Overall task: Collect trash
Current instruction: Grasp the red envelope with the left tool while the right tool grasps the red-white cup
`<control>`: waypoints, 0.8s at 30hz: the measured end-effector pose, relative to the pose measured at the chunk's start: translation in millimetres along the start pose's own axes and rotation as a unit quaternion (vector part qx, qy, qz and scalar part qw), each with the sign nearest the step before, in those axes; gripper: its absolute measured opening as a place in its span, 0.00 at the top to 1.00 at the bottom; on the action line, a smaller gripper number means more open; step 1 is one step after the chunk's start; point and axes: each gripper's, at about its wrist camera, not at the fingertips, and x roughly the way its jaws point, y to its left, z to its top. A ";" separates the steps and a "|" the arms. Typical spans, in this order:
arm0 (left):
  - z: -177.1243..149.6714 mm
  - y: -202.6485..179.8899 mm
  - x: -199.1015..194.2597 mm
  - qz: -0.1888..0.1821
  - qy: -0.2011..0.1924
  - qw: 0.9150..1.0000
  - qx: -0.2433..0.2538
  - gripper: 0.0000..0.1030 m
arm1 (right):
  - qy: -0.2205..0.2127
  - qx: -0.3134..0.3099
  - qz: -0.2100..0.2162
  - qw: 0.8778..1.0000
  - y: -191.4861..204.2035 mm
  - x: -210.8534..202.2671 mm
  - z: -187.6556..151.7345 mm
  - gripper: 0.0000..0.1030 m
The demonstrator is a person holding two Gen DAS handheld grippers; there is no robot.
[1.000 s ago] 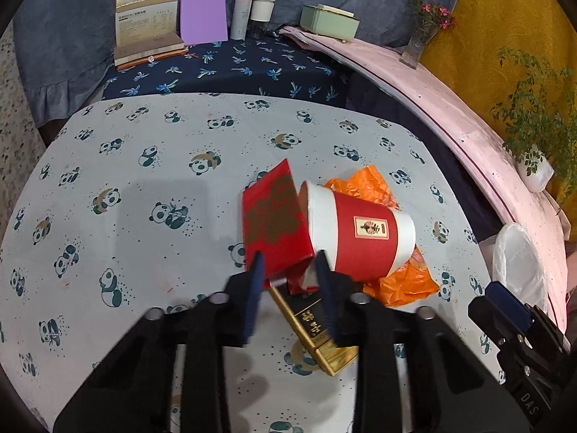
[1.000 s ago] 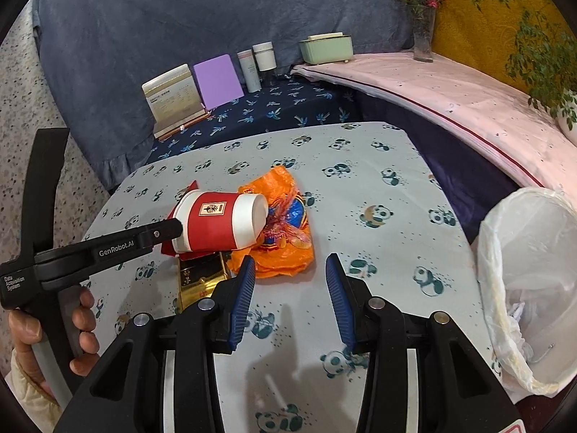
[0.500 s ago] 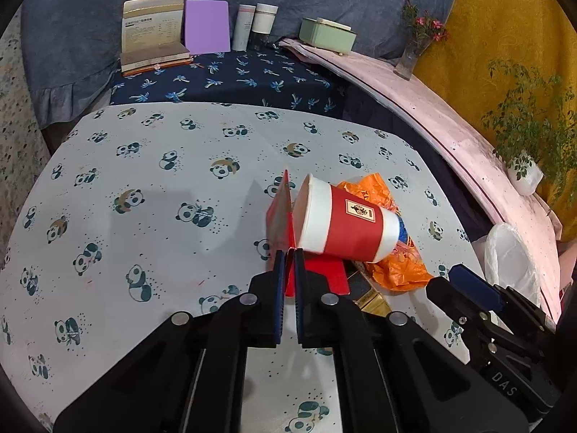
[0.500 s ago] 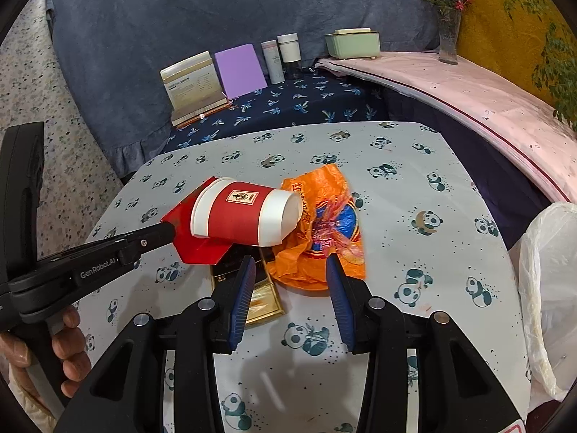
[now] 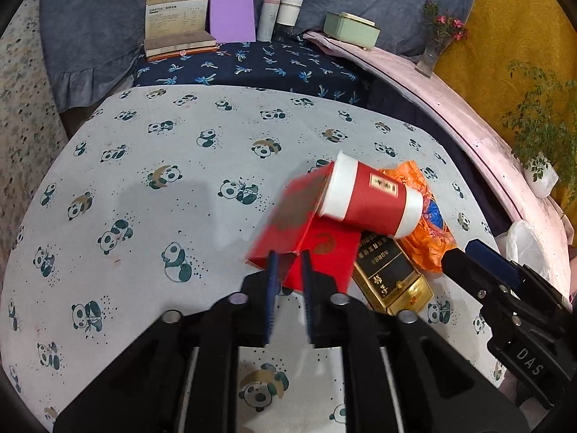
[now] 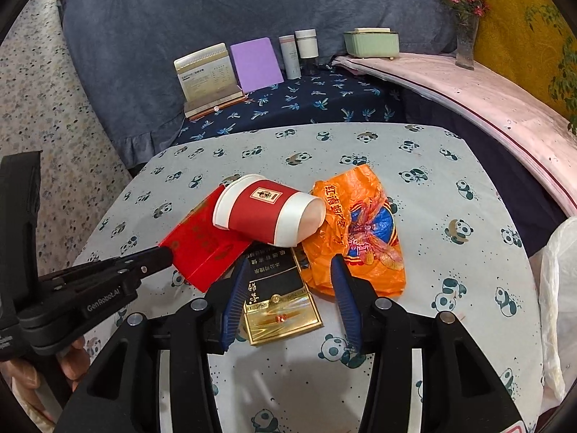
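A red-and-white paper cup [image 5: 371, 198] [image 6: 267, 213] lies on its side over a red folded packet [image 5: 317, 249] [image 6: 202, 245], a black-and-gold box [image 5: 393, 274] [image 6: 277, 296] and a crumpled orange plastic bag [image 5: 425, 231] [image 6: 360, 231]. My left gripper [image 5: 288, 263] [image 6: 162, 252] is at the packet's near corner. Its jaws are opening, the corner sits loose between them, and the packet's flap is blurred. My right gripper [image 6: 290, 263] [image 5: 468, 252] hovers over the black-and-gold box. Its jaws are opening on either side of the box without pressing on it.
The pile sits on a panda-print tablecloth [image 5: 144, 216]. A white trash bag [image 6: 559, 288] hangs off the table's right edge. Behind are books [image 6: 205, 75], a purple notebook [image 6: 256, 65], two bottles [image 6: 299, 50], a green box [image 6: 371, 43] and a flower vase [image 6: 465, 36].
Half a second ago my left jaws were shut on the red packet's upright flap; now they have parted and the flap is dropping. My right gripper has come closer over the black-and-gold box.
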 end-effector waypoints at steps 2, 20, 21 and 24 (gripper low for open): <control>1.8 -1.4 4.5 0.005 -0.005 1.000 -0.002 0.55 | -0.001 -0.002 -0.002 1.000 0.4 1.8 2.8 0.55; 18.3 8.1 27.3 0.013 0.008 1.000 -0.012 0.96 | 0.008 -0.074 0.038 0.997 1.9 51.1 50.8 0.44; 19.2 8.4 28.1 0.018 0.008 1.000 -0.013 0.96 | 0.010 -0.078 0.047 0.996 1.8 55.4 54.6 0.43; 23.5 9.3 30.6 0.027 0.006 0.999 -0.017 0.96 | 0.031 -0.092 0.071 0.993 4.2 72.1 65.0 0.38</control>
